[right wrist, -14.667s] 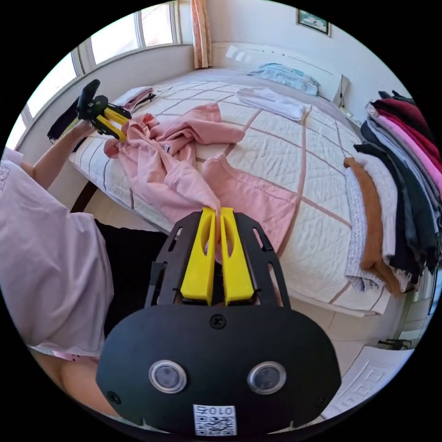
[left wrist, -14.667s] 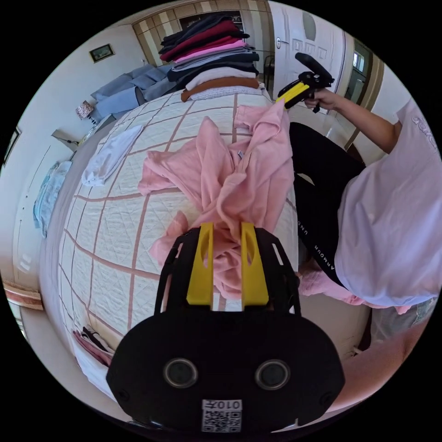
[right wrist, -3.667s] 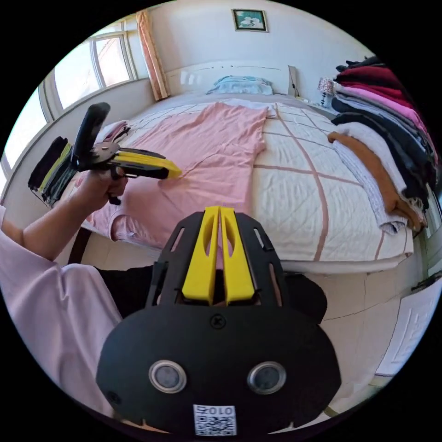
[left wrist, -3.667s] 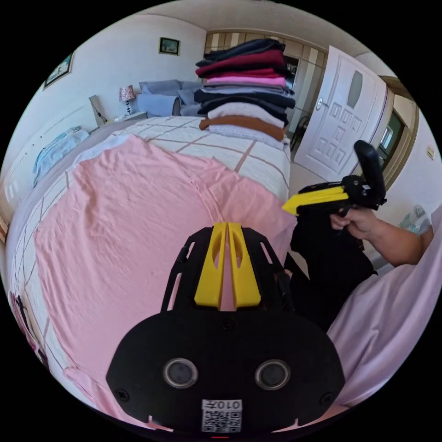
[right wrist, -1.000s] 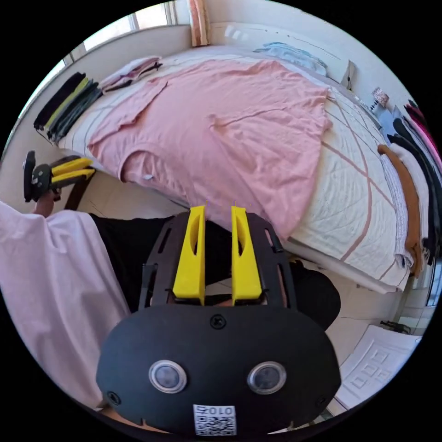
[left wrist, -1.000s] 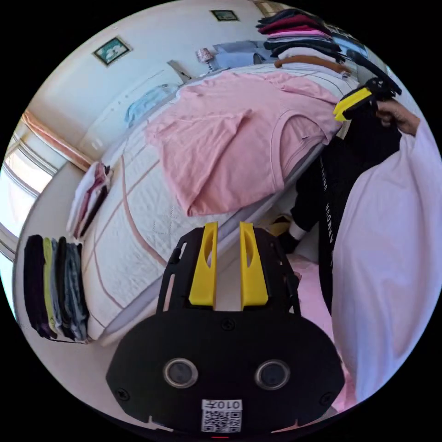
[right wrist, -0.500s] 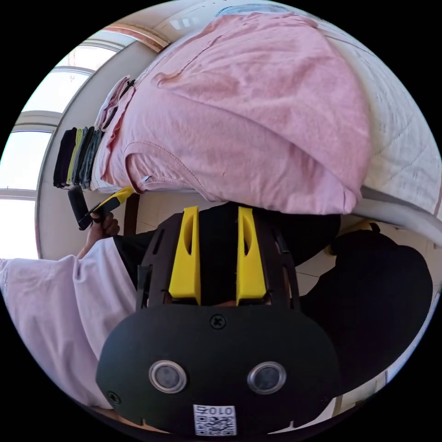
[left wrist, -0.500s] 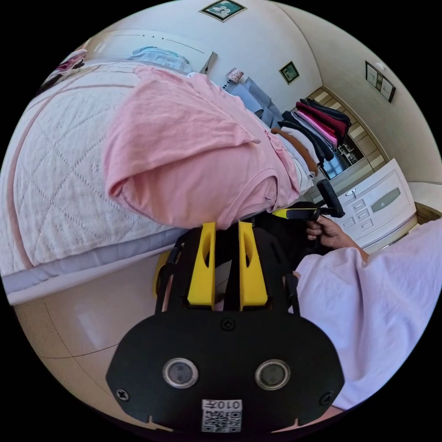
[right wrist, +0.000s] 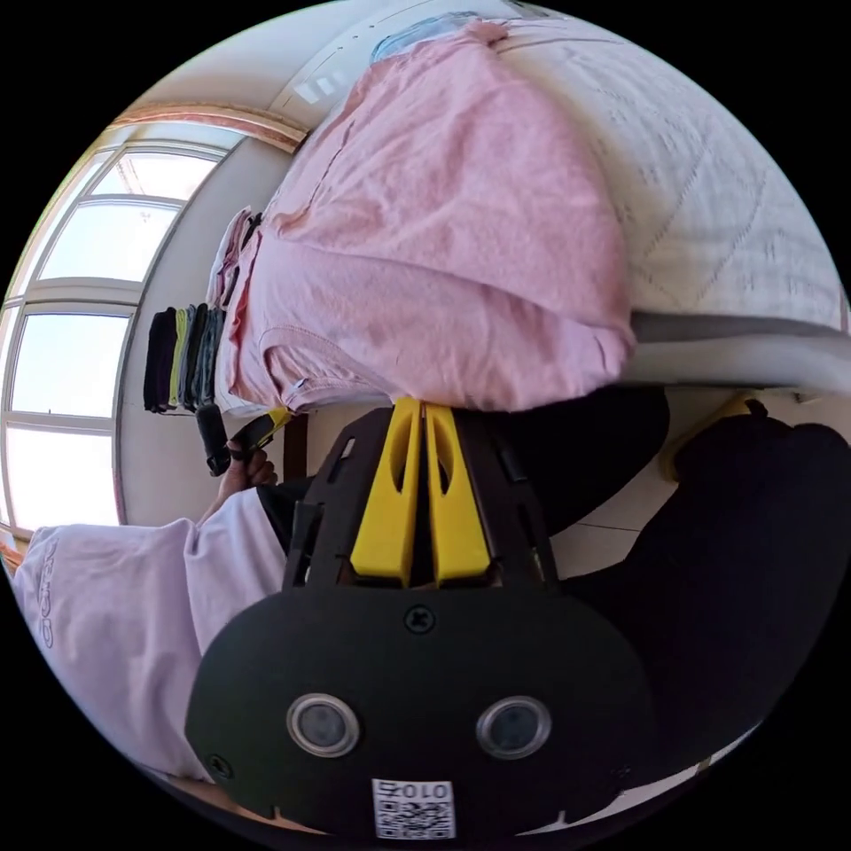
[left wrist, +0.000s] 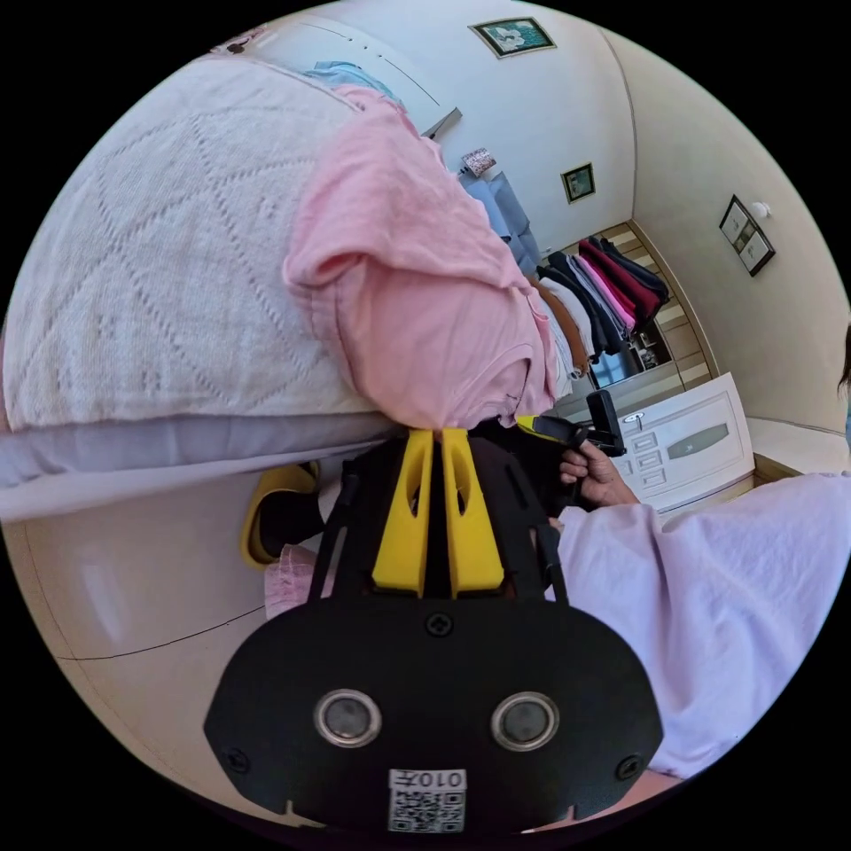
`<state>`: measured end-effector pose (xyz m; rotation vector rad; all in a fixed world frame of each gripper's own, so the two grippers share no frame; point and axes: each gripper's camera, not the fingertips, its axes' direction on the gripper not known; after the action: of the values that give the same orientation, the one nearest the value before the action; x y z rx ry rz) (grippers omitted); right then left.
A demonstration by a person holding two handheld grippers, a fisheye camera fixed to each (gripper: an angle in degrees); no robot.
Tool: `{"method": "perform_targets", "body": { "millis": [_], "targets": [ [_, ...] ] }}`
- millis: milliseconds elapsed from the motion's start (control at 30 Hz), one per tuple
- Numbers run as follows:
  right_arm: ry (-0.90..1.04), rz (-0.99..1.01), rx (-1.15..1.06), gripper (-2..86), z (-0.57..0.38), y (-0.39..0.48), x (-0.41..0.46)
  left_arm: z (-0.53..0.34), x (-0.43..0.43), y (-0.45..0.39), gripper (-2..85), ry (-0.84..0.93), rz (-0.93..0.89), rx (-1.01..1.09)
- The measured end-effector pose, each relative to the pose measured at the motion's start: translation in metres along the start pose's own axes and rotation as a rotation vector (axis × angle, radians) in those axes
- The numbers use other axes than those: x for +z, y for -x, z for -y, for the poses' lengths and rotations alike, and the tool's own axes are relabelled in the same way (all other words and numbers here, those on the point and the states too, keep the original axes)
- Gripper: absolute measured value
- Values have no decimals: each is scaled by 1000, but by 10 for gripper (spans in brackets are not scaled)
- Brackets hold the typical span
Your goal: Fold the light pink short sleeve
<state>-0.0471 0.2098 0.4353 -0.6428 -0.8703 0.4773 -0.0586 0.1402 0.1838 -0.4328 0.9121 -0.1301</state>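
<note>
Claws (left wrist: pixel 433 432) (right wrist: pixel 420 405) now closed on shirt (right wrist: pixel 461 266) edge.

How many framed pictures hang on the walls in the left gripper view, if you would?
3: one high on the far wall, one lower beside it, one on the side wall. Others may be hidden.

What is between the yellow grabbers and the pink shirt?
Nothing visible. The left gripper and the right gripper each have their jaws closed at the edge of the light pink short-sleeve shirt hanging over the quilted bed.
</note>
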Motion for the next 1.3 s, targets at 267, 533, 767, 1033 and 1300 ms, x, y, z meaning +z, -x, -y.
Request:
{"method": "perform_targets", "body": {
  "millis": [267, 533, 767, 1033, 1300],
  "targets": [
    [-45, -33, -161, 29, -44, 56, -66, 18, -54, -64, 1, 24, 69, 139],
    [31, -328, -448, 29, 73, 122, -130, 199, -63, -130, 3, 152, 297, 423],
    [42, -395, -456, 64, 141, 103, -103, 301, 19, -105, 32, 362, 424, 483],
    [-226, -327, -336, 107, 24, 13, -159, 201, -96, -65, 109, 59, 554, 387],
    [-272, -146, -278, 113, 1, -12, -124, 167, -103, 13, 139, -39, 361, 148]
  ]
}}
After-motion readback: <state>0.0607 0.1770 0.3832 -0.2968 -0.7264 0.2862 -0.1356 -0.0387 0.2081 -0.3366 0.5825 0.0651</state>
